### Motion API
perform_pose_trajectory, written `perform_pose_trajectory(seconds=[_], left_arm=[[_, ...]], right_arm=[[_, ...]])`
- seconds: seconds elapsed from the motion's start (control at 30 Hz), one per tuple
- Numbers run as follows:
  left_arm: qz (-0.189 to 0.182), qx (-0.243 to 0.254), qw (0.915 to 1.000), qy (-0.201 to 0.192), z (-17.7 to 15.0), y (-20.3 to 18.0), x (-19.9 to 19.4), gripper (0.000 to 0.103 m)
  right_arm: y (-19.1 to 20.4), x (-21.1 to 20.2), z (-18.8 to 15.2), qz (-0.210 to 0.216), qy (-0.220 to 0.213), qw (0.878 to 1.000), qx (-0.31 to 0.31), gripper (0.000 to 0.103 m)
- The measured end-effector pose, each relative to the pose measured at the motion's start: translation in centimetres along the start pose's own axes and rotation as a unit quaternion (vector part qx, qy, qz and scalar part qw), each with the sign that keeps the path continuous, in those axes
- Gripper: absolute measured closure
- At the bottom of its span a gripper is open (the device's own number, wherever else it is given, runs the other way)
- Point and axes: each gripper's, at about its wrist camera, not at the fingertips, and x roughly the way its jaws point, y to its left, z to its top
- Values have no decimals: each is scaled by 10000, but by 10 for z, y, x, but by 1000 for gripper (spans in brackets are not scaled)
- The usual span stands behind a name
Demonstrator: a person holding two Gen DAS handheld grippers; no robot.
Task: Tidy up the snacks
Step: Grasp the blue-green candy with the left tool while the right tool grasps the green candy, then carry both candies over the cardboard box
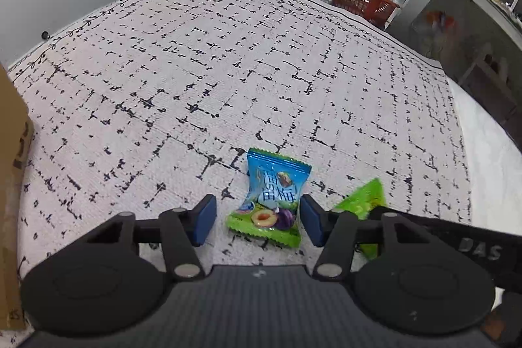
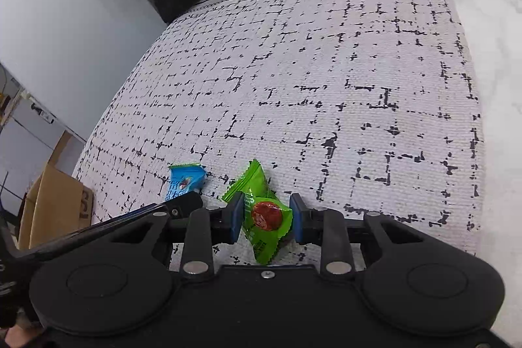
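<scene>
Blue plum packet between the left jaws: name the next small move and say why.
Probably close the left gripper a little more. The blue plum packet lies flat on the patterned cloth between its pads, with a gap on the left side, while the right gripper already pinches the green packet.

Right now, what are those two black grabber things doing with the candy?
A person is sorting snacks on a patterned mat with a gripper in each hand. The right gripper is shut on a green packet. The left gripper straddles a blue packet that lies on the mat; one pad is near its edge and the other shows a gap, so it isn't gripped yet. An orange basket sits at the far end, beyond the mat.
</scene>
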Motion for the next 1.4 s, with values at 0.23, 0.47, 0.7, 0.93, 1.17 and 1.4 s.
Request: perform_pose_trajectory(seconds=[0.23,0.47,0.7,0.93,1.17,1.4], left_arm=[[105,48,9999,123,4,-1,0,73],[85,-68,9999,3,0,9,-33,76],[87,-245,9991,-327,6,26,-79,76],[157,-338,9973,-631,11,48,-120,76],[219,-461,9955,-795,9,77,-150,76],[241,-663,9929,-961,4,109,-168,76]], right_arm=[[1,-3,1,3,-39,10000,50,74],[13,-18,1,103,-178,9997,-112,74],[47,-31,0,256,-257,9988,-314,74],[86,-44,2,426,-394,9965,-599,74],[120,-51,-1,576,-514,9937,-817,74],[151,-54,-6,590,-550,9916,-1008,74]])
